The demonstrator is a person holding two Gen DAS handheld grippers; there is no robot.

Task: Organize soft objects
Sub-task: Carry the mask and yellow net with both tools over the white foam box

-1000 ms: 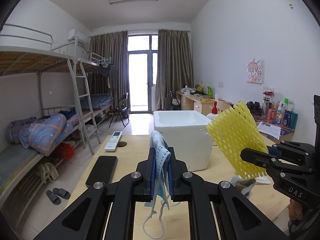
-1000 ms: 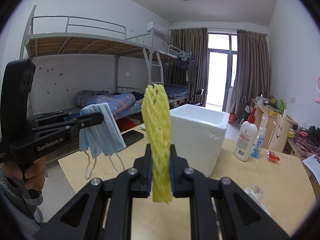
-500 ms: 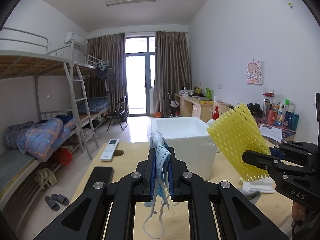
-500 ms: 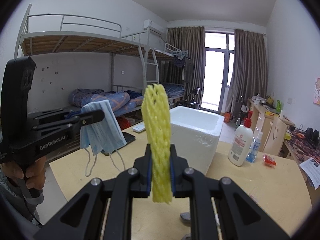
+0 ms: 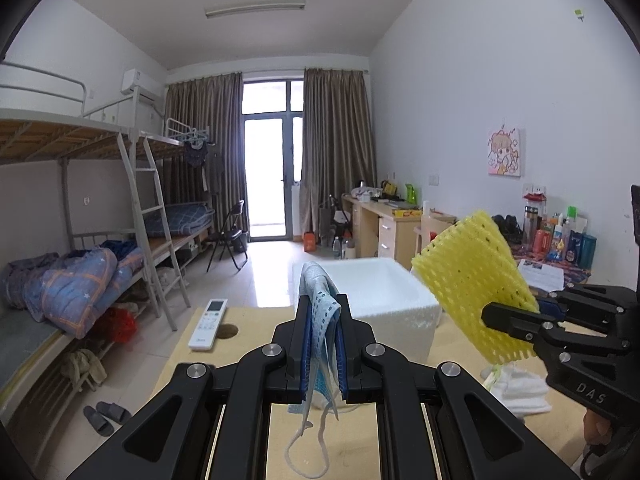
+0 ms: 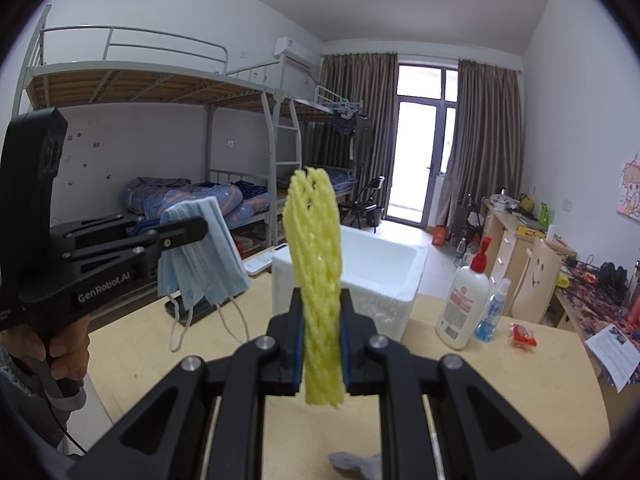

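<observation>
My left gripper (image 5: 323, 312) is shut on a blue face mask (image 5: 320, 300), whose ear loops hang below the jaws; it also shows in the right wrist view (image 6: 200, 256), held at the left. My right gripper (image 6: 322, 308) is shut on a yellow foam net sleeve (image 6: 318, 264), which stands upright; in the left wrist view the sleeve (image 5: 472, 280) is at the right. Both are held in the air above the wooden table (image 6: 500, 380), short of the open white foam box (image 5: 372, 300), which also shows in the right wrist view (image 6: 380, 280).
A remote (image 5: 208, 324) and a dark phone (image 6: 196, 312) lie on the table's left side. A white cloth (image 5: 516, 388) and a grey cloth (image 6: 352, 466) lie near me. A lotion bottle (image 6: 464, 300), spray bottle (image 6: 490, 312) and red packet (image 6: 522, 336) stand right of the box.
Both grippers have risen a little with their loads still gripped. The box sits lower in both views and the view tilts up toward the room.
</observation>
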